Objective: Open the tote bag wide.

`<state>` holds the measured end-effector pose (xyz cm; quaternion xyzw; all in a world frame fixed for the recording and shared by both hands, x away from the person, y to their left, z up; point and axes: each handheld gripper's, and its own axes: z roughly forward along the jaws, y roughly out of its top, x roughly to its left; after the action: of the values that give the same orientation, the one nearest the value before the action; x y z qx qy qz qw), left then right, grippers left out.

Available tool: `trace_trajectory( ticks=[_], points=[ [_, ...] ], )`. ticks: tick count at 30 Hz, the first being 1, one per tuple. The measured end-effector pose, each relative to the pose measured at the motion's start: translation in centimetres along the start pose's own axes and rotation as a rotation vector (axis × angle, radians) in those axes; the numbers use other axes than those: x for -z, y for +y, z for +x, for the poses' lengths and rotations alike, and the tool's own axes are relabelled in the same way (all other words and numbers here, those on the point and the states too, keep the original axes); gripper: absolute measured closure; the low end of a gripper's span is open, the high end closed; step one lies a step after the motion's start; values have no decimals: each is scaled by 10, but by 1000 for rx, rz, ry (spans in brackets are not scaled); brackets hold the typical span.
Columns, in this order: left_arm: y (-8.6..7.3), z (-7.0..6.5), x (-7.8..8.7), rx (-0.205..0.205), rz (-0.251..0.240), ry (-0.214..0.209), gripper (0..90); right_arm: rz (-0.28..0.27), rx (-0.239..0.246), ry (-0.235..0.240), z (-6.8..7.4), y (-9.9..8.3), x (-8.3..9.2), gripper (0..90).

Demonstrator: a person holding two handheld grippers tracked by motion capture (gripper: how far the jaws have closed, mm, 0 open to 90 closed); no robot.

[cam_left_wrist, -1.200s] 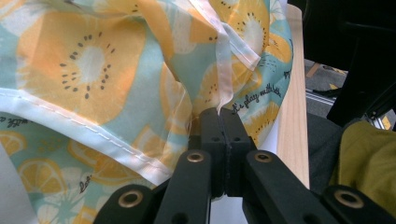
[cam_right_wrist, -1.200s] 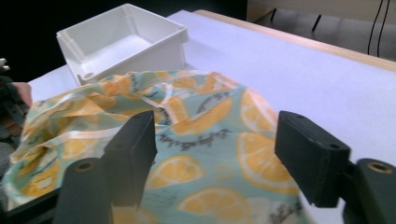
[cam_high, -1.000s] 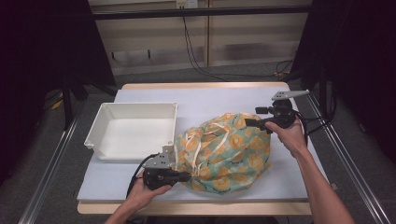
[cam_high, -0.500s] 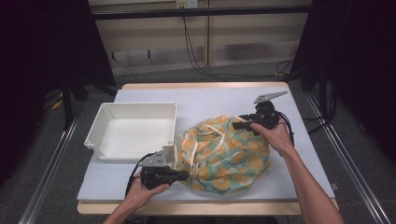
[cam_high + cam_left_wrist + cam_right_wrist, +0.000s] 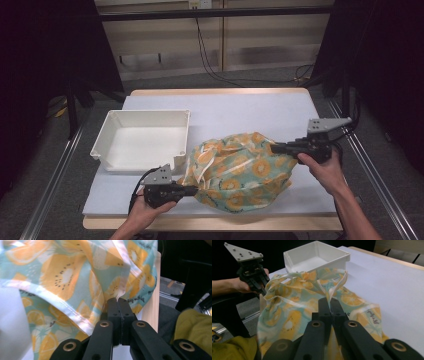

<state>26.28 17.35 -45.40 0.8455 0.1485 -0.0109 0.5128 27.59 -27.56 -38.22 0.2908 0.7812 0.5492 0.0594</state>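
A crumpled pale-teal cloth printed with orange citrus slices and edged in white [image 5: 237, 172] is spread in a rumpled mound on the white worktop [image 5: 250, 112], just beside an empty white rectangular plastic tray [image 5: 142, 140], its near edge reaching the worktop's front.
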Motion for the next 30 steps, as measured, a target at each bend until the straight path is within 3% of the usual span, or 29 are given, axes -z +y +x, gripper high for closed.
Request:
trace_trajectory(
  ticks=[4,7,12,16,21,22,25,26,28,30],
  points=[
    [0,-2,0,-29,39,11,900,-11,3,5,8,-14,7,880],
    [-5,-4,0,-22,59,4,898,-32,0,0,17,-20,13,730],
    [-11,-5,-1,-5,69,-3,891,-29,19,16,27,-22,17,825],
    [-15,-5,-2,-7,89,4,894,-18,9,39,37,-37,20,887],
    [-20,0,-5,11,109,18,900,66,-18,47,43,-74,18,899],
    [-20,0,-7,-8,140,21,900,81,-21,40,44,-80,17,900],
    [-25,0,-16,9,170,12,899,110,-57,28,40,-101,13,900],
    [-25,2,-17,4,189,11,898,142,-51,13,39,-105,11,900],
    [-24,2,-18,14,175,19,888,161,-55,-2,36,-108,8,899],
    [-23,1,-14,27,137,9,809,150,-47,-16,35,-104,10,831]
  ],
)
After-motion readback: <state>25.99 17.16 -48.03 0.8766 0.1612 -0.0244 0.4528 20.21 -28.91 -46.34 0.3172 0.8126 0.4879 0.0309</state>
